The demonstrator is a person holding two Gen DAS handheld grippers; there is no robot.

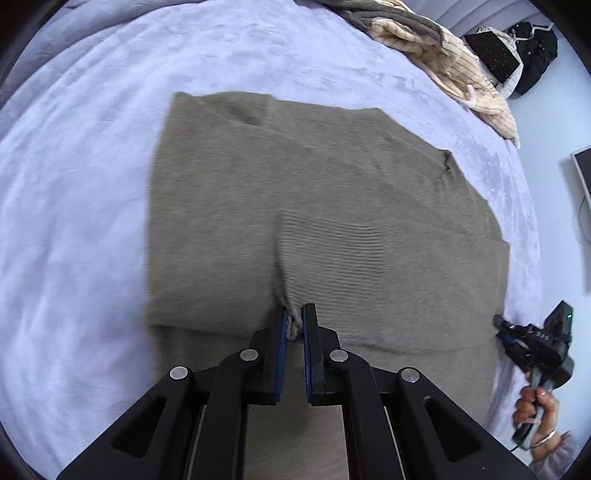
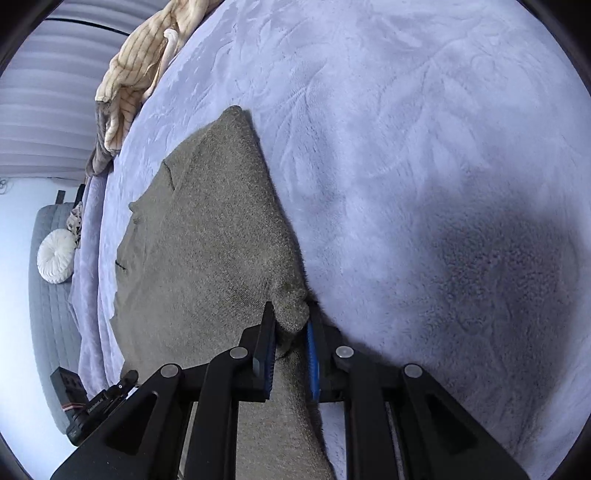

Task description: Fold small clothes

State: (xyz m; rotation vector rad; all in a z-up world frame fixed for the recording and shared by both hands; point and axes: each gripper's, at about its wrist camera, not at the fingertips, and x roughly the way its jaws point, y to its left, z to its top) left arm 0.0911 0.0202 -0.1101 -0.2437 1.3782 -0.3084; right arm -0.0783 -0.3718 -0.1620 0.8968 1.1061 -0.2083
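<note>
Left tool [image 1: 294, 325] pinching a puckered ridge of the grey-brown knit garment [image 1: 314, 206], blue pads nearly meeting; right tool [image 2: 291, 325], jaws narrowly parted, gripping a rounded corner of the same cloth [image 2: 207, 236]. Likely holding both for lifting into a fold. Lying flat mid-bed on the plush lavender blanket [image 2: 406, 129], ribbed, soft, limp.

You have a lilac blanket [image 1: 74, 184] spread over the bed. At its far edge lies a heap of cream ribbed cloth [image 1: 469, 77] with a grey piece [image 1: 388, 18] on top. Past that, a black garment [image 1: 535, 55] rests by the wall. A round white cushion [image 2: 56, 255] sits on a grey quilted seat [image 2: 48, 314] beside the bed.
</note>
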